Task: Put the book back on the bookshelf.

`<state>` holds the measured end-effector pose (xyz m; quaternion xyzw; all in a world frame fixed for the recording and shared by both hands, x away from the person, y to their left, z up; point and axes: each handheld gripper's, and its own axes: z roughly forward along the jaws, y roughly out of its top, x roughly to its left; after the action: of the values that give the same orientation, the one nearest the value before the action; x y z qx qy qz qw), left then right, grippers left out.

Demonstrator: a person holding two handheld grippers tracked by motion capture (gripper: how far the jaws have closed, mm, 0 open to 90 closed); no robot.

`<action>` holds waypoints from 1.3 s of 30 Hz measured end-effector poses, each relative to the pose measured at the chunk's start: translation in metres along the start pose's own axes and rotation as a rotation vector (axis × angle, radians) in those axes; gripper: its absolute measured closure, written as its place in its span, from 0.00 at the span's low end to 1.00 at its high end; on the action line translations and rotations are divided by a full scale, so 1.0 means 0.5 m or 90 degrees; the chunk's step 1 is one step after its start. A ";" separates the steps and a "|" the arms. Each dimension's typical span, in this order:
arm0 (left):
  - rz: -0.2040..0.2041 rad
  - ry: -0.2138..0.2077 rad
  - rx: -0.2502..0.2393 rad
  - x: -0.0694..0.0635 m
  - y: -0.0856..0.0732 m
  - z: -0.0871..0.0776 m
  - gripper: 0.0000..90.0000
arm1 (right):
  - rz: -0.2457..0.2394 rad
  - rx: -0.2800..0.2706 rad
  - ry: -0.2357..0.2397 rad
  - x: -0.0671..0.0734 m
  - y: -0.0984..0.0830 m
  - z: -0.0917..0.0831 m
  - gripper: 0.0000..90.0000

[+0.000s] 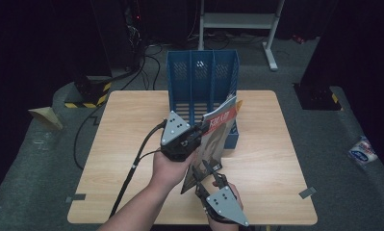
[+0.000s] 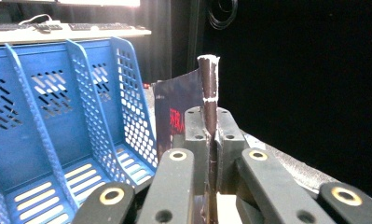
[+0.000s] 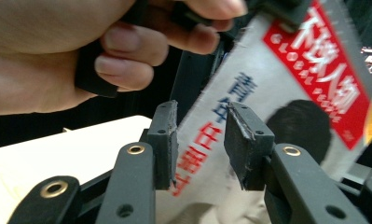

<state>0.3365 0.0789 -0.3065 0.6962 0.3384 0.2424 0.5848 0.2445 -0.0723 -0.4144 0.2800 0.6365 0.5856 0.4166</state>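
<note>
A magazine (image 1: pixel 217 132) with a red title band and a portrait on its cover is held tilted above the table, its top corner leaning at the front of the blue file holder (image 1: pixel 201 72). My left gripper (image 1: pixel 201 129) is shut on the magazine's upper left edge. In the left gripper view the thin edge of the magazine (image 2: pixel 208 88) stands clamped between the jaws of the left gripper (image 2: pixel 210 126). My right gripper (image 1: pixel 210 169) is at the lower edge. Its jaws stand apart in the right gripper view (image 3: pixel 200 135), the cover (image 3: pixel 314 84) showing in the gap, with neither pad pressing on it.
The file holder (image 2: pixel 58 116) has three slots and stands at the back middle of the wooden table (image 1: pixel 266 159). The person's left hand (image 3: pixel 58 56) is close above the right gripper. Cables trail off the table's left side, and dark floor surrounds it.
</note>
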 end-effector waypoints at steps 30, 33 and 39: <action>0.000 0.013 -0.012 0.038 -0.019 -0.014 0.96 | 0.084 0.089 0.053 0.005 -0.012 0.044 0.42; -0.002 0.011 -0.016 0.030 -0.019 -0.011 0.96 | 0.098 0.088 0.047 0.013 -0.001 0.057 0.41; -0.004 0.005 -0.025 0.020 -0.017 -0.010 0.96 | 0.093 0.082 0.025 0.014 0.016 0.074 0.39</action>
<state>0.3380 0.0904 -0.3143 0.6822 0.3384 0.2500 0.5980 0.2715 -0.0462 -0.4067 0.3404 0.6590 0.5775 0.3412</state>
